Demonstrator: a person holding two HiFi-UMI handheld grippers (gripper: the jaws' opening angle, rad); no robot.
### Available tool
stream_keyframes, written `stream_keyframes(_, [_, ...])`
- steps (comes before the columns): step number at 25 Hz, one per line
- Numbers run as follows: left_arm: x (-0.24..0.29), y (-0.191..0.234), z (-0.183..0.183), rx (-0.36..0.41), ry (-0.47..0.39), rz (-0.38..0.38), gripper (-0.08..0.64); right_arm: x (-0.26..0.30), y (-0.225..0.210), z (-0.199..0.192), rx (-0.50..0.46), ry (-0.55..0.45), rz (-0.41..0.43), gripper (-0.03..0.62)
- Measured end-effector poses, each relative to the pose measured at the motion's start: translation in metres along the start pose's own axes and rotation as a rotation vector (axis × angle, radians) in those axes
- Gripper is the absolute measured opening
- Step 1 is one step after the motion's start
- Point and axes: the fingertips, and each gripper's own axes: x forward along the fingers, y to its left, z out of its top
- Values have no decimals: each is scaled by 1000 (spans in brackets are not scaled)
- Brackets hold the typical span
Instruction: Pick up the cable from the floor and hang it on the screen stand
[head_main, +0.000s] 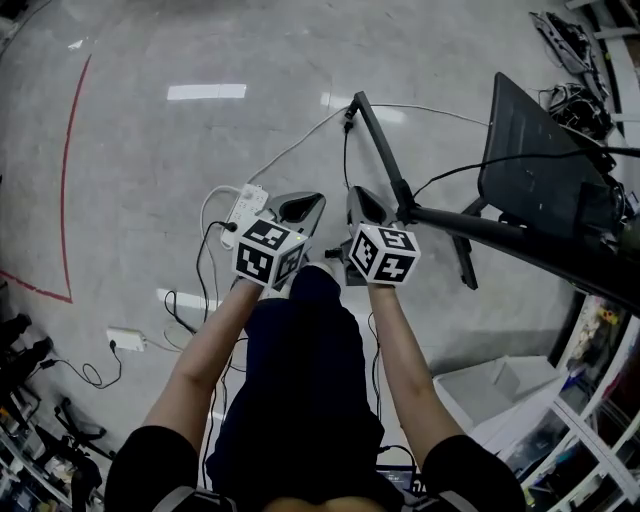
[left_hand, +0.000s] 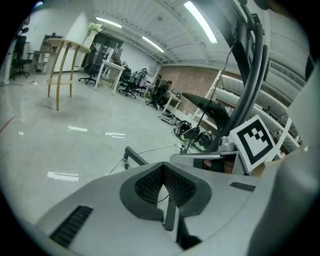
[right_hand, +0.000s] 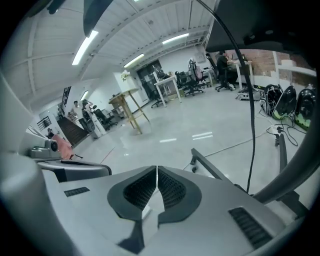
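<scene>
A white cable (head_main: 290, 150) lies on the grey floor. It runs from a white power strip (head_main: 245, 205) towards the foot of the black screen stand (head_main: 385, 150). A thin black cable (head_main: 345, 160) drops from that foot's tip, and another (head_main: 470, 170) hangs from the dark screen (head_main: 540, 150). My left gripper (head_main: 300, 207) and right gripper (head_main: 363, 203) are side by side above the floor, just short of the stand's base. In the left gripper view the left gripper (left_hand: 162, 167) is shut and empty. The right gripper (right_hand: 157, 170) is also shut on nothing, with the stand's leg (right_hand: 210, 167) beyond it.
A red line (head_main: 65, 180) is marked on the floor at left. A white adapter (head_main: 125, 340) with a black lead lies at lower left, beside dark clutter (head_main: 30, 420). Shelving (head_main: 590, 430) and a white box (head_main: 500, 385) stand at lower right. Far off is a tall wooden table (left_hand: 62, 70).
</scene>
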Motion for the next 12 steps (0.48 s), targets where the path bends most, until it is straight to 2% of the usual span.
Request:
stream_keyframes(7, [38, 42, -42, 1, 26, 0, 0, 50, -32, -34, -19, 42, 7, 25])
stream_keyframes(12, [69, 69, -57, 9, 23, 2, 0, 89, -58, -52, -37, 60, -5, 26])
